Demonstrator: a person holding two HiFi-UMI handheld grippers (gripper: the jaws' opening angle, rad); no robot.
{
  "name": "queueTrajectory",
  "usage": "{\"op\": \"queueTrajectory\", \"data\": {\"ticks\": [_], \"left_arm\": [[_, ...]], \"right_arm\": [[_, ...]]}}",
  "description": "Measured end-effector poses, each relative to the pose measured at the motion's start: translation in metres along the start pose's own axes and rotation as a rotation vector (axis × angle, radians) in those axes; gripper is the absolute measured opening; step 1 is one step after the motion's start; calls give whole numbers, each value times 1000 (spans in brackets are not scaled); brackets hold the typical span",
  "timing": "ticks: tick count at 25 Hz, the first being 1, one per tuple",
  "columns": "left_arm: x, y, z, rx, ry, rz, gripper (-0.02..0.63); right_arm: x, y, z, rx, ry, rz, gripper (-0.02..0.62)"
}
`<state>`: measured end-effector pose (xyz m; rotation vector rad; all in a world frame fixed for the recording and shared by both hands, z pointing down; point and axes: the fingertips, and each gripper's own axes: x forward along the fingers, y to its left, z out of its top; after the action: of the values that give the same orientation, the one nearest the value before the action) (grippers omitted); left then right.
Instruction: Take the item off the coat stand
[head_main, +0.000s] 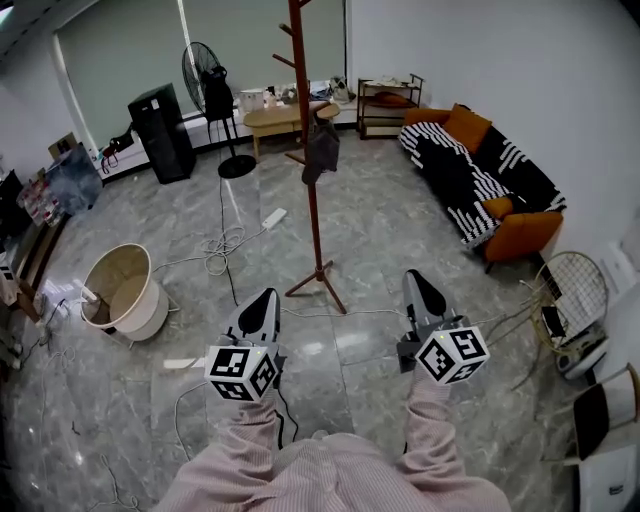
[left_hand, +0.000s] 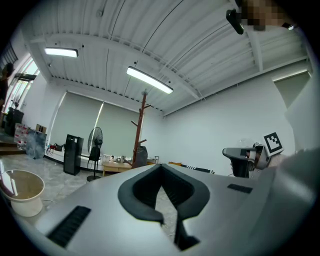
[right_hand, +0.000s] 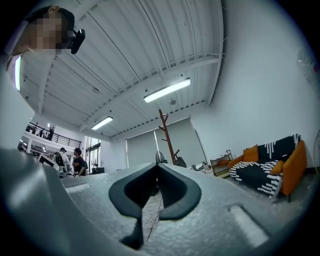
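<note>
While both arms sit low and side by side in striped pink sleeves, I see the left gripper (head_main: 265, 298) and right gripper (head_main: 416, 278) at lower centre of the head view, pointing roughly level, up-frame. Both sets of jaws are closed tip to tip with nothing between them. The dark grey item (head_main: 322, 150) hangs on a peg of the wooden coat stand (head_main: 314, 225) at upper centre, well apart from both grippers. In each gripper view the stand shows beyond the closed tips. The stand's feet are on a grey marble-pattern floor (head_main: 400, 230). A striped sofa (head_main: 480, 170) is at upper right, a pedestal fan (head_main: 205, 80) and a low wooden table (head_main: 280, 118) at upper left. A white bucket (head_main: 125, 290) stands at left, with a cable (head_main: 225, 245) looped on the floor.
</note>
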<state>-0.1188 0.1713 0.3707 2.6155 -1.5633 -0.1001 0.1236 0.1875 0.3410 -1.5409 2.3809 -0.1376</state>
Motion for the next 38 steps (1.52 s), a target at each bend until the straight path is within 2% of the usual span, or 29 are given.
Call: {"op": "queueTrajectory", "data": {"ticks": [8,18,25,38], "left_arm": [[-2,-11,-7,-12,3,26,2],[21,-3,-14,-14,21,34,2],[70,14,-20,-27,33,15,2],[184,78,-16,-52,36,-34,2]], "right_arm": [[3,-3,-9,-3,39,55,18],[25,-18,-22,17,60,66,35],[66,-43,-31,17,77,55,70],[178,-85,-50,6,99,35,130]]}}
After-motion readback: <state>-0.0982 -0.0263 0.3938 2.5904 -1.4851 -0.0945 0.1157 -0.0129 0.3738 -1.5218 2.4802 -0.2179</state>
